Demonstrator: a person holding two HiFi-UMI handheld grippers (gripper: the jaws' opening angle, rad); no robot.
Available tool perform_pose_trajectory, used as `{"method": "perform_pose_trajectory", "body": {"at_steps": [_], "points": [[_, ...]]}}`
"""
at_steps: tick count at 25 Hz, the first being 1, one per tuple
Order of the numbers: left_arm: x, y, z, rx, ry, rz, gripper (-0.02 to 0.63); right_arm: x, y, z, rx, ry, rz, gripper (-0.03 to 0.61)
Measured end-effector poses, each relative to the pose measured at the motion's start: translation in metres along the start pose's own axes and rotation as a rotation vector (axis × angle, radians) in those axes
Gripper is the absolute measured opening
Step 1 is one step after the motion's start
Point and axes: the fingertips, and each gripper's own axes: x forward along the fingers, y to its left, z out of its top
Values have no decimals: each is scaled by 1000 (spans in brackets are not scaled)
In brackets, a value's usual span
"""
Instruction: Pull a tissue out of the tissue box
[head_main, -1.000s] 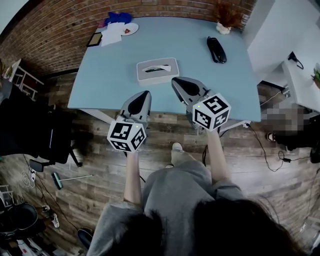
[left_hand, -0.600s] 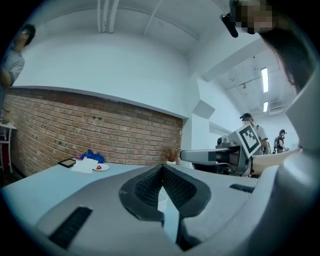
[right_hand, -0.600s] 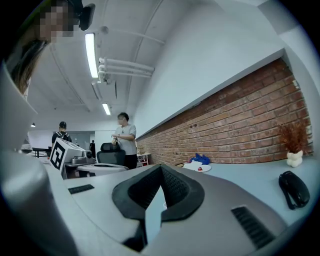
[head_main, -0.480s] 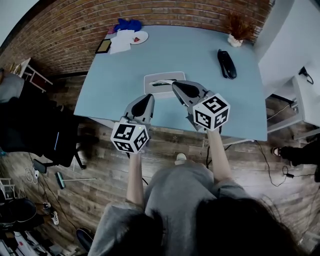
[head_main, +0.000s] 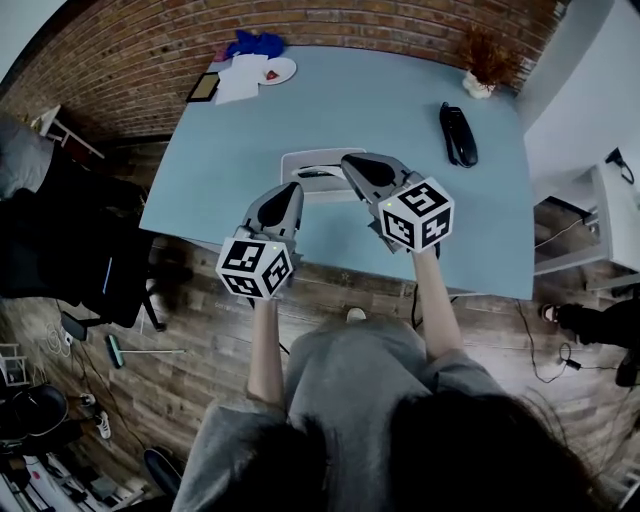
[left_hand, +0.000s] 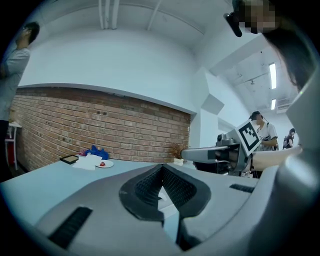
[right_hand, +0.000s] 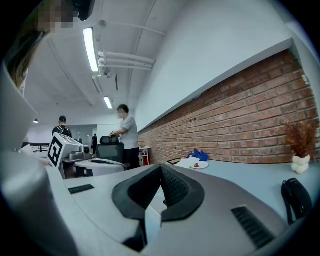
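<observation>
– Head view, just above the middle of the frame: the tissue box (head_main: 318, 163) lies flat on the table (head_main: 400, 110), near the table's lower edge, with its slot (head_main: 318, 174) facing up. Whether a tissue stands out of the slot is too small to tell.

– And the tools?

– The left tool (head_main: 295, 187) has its tip over the box's lower left corner, and the right tool (head_main: 350, 160) is over its right end. From above I can't say whether either one touches the box. Both are pressed together with nothing between them. In the left gripper view the pads (left_hand: 147, 187) meet at the tip, and in the right gripper view the pads (right_hand: 172, 187) do the same.

– So what could go wrong from here?

– I'd say the first risk is arriving like that. A closed tip can't take a tissue. It would only prod the box, and a light box on a smooth table probably slides away or turns.

– And once a tool spreads?

– Then it's the pull itself. If nothing holds the box down, it likely rises with the tissue instead of letting it go. A pinch on a thin corner could tear the sheet, and a deep bite into the slot could drag out several at once.

– Anything nearby to hit?

– Not much. The black object (head_main: 458, 135) at the right and the plate (head_main: 280, 70) at the upper left are well apart from the box.
</observation>
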Motion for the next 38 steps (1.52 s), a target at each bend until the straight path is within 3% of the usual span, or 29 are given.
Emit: {"method": "perform_pose_trajectory", "body": {"at_steps": [11,24,26,38], "points": [[16,30,-26,-52,75,24,3,41,-12,-26,-72,129,16,0],[33,62,-57,-103,173,7,3,83,-25,-71,-181,351,67,5],[37,63,-60,-114,178,0,3,85,-28,-77,-189,379,76,40],[43,60,-90,-139,242,-11,3,97,-22,-117,-337,564,200,100]]}}
